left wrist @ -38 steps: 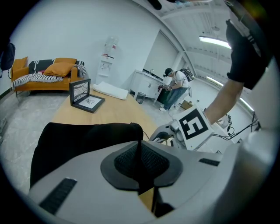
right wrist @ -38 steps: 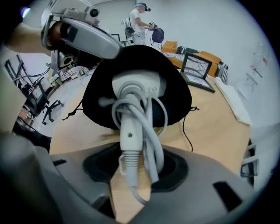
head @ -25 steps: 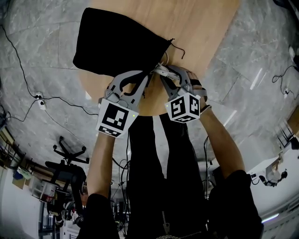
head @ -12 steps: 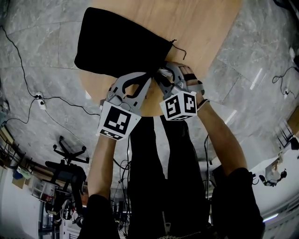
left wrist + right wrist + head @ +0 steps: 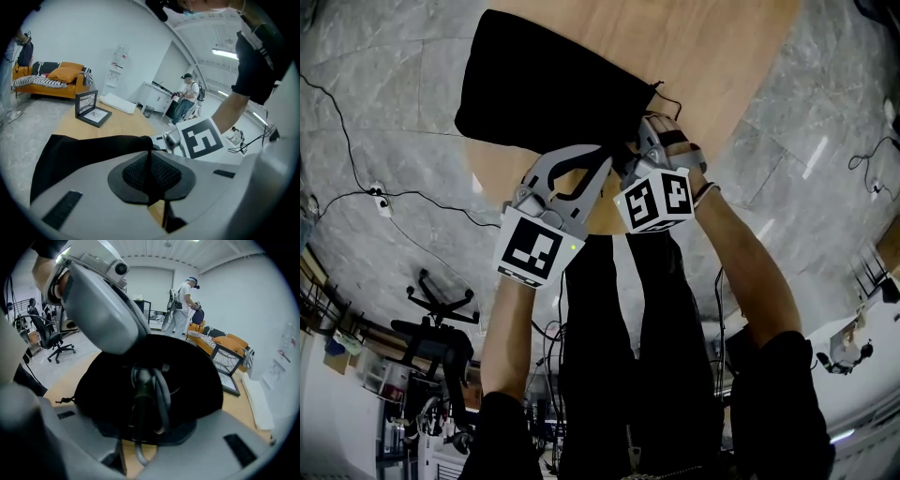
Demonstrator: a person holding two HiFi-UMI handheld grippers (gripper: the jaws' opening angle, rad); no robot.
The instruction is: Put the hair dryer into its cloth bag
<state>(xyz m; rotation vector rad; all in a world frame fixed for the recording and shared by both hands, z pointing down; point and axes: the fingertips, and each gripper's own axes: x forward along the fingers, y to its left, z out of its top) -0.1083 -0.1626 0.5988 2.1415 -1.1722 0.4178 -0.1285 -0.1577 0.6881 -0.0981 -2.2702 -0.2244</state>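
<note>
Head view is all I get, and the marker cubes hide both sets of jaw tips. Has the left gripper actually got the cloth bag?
Observer: Yes. In the left gripper view, the left gripper is shut on a fold of the black cloth bag.
Operator: And the right one?
Observer: The right gripper is closed on the hair dryer's looped grey cord, right in front of the bag's dark opening.
Operator: Anything on the table beyond the bag?
Observer: A black picture frame sits on the wooden table past the bag's far end.
</note>
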